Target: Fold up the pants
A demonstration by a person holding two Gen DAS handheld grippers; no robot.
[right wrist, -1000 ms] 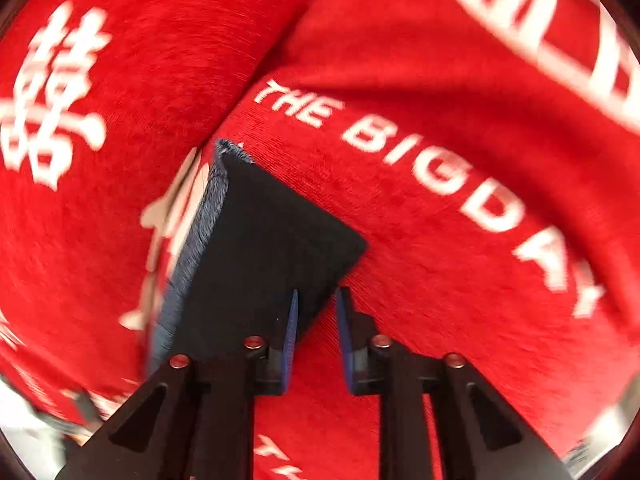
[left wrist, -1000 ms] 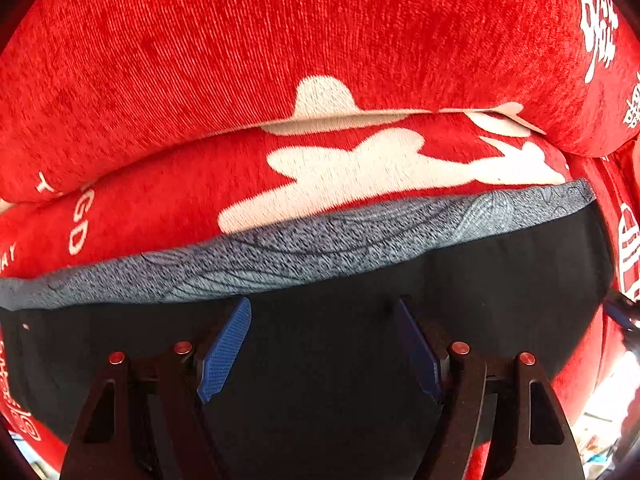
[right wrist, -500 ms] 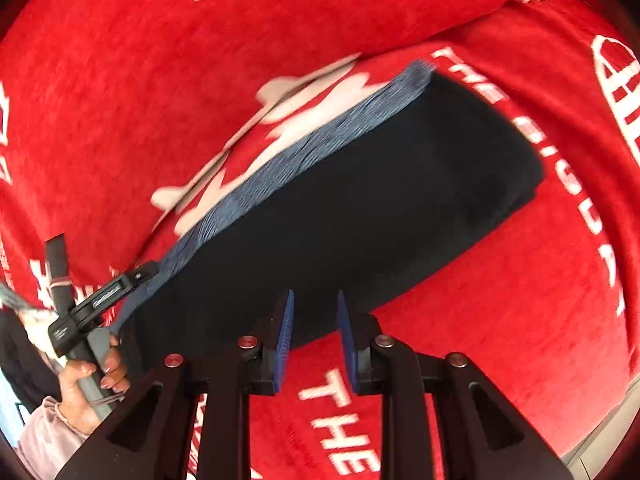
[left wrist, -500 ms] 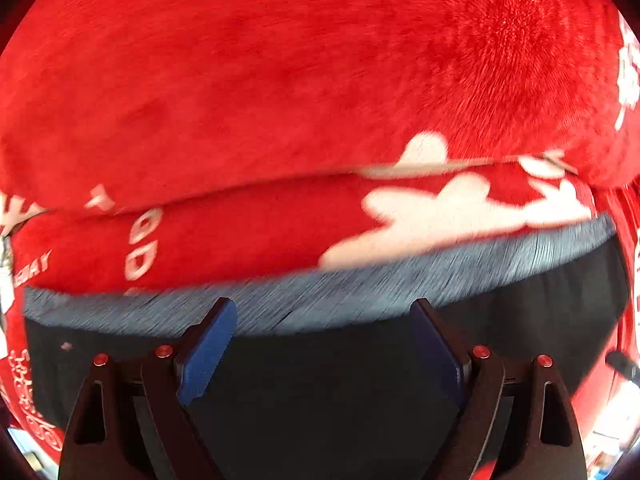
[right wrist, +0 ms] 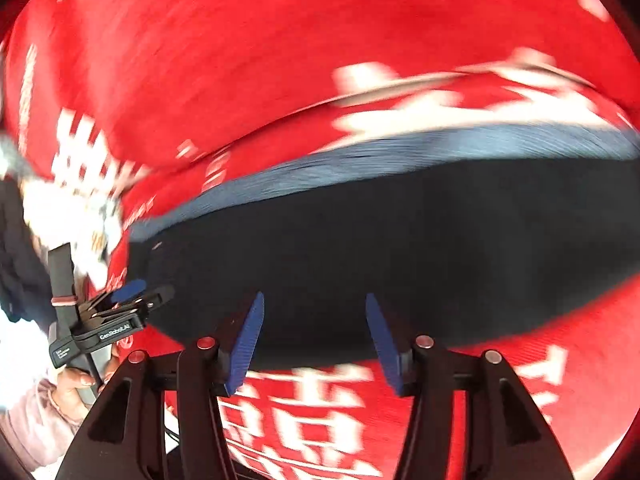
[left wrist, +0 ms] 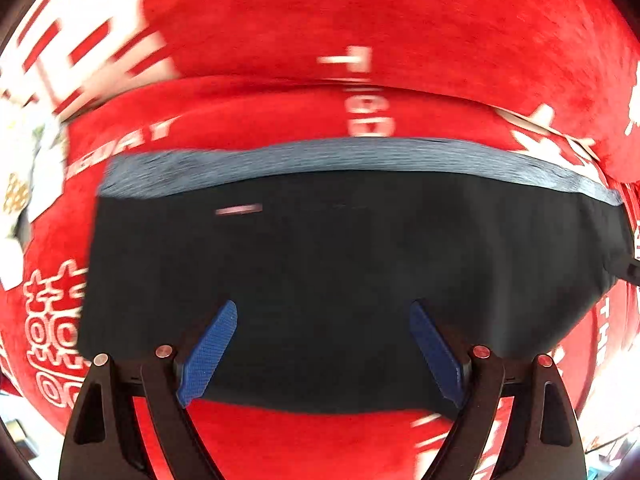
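The dark navy, neatly folded pants with a grey-blue ribbed waistband (left wrist: 344,280) lie flat as a compact rectangle on the red plush cover printed with white lettering and characters (left wrist: 360,20), which looks like a cushioned seat or bed rather than a desk; the waistband runs along the far edge, away from both cameras. Laid this way, with square edges and no loose leg visible, the garment seems to be at or near its final fold, so both tools appear placed for release or a last tidy rather than for carrying. The left tongs (left wrist: 324,354) are spread wide, their blue pads hovering over the near edge of the cloth with nothing pinched between them. The right tongs (right wrist: 316,346) are also spread, a little less widely, over the near edge, gripping nothing. In the right view the left tongs appear again at the garment's left corner; whether they touch it cannot be told through the blur.
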